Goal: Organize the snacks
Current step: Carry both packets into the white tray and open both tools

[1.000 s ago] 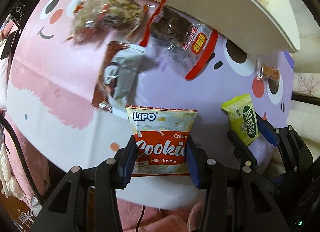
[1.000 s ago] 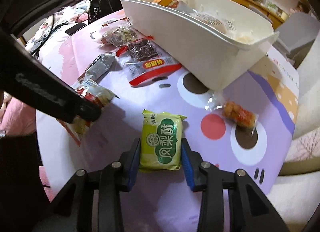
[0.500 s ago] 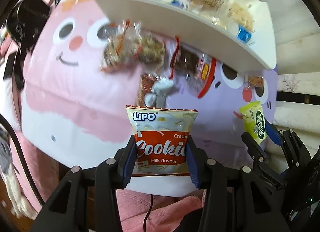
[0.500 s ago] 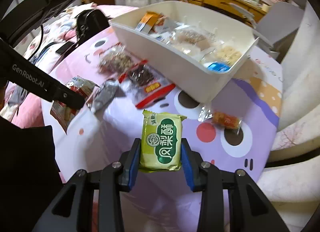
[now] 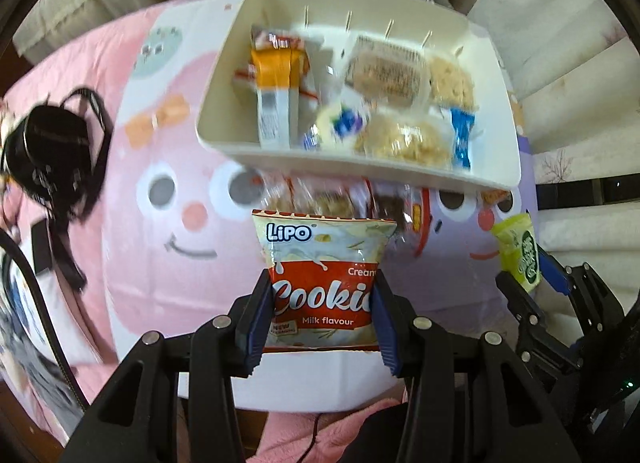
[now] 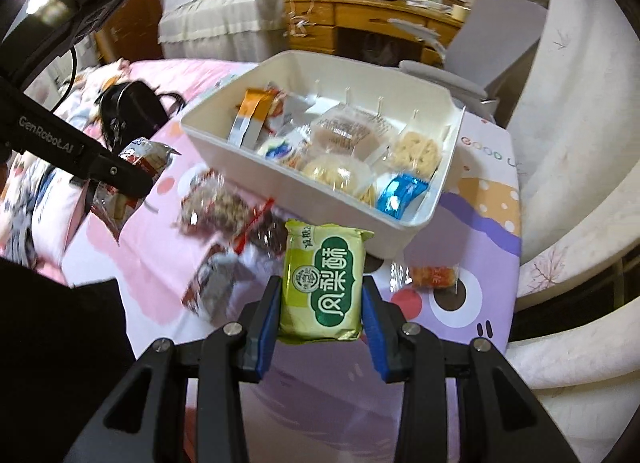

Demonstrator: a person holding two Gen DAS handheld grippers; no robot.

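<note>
while both packets hang above the bin

while each hand-held gripper carries a snack, the white bin point(image 5: 224, 111) sits on the cartoon-printed surface point(image 5: 168, 255) with its open top showing. inside the bin, at its left end, an orange-and-white packet point(image 5: 276, 75) stands on edge. toward the middle lies a clear-wrapped brown cake point(image 5: 384, 71), and in front of it a small blue-and-white sweet point(image 5: 340, 123) and a pale round pastry point(image 5: 404, 139). at the bin's right end are a puffed rice cake point(image 5: 450, 77) and a shiny blue wrapper point(image 5: 462, 135).

the left hand-held gripper point(image 5: 322, 317) is clamped narrowly on the lipo cookie packet point(image 5: 324, 275), held in the air just in front of the bin's near wall. the right hand-held gripper point(image 6: 320, 317) pinches the green pastry packet point(image 6: 322, 283), also in front of the near wall, toward the bin's right end. loose snacks point(image 6: 216, 207) lie on the surface outside the bin's near wall, blurred.
</note>
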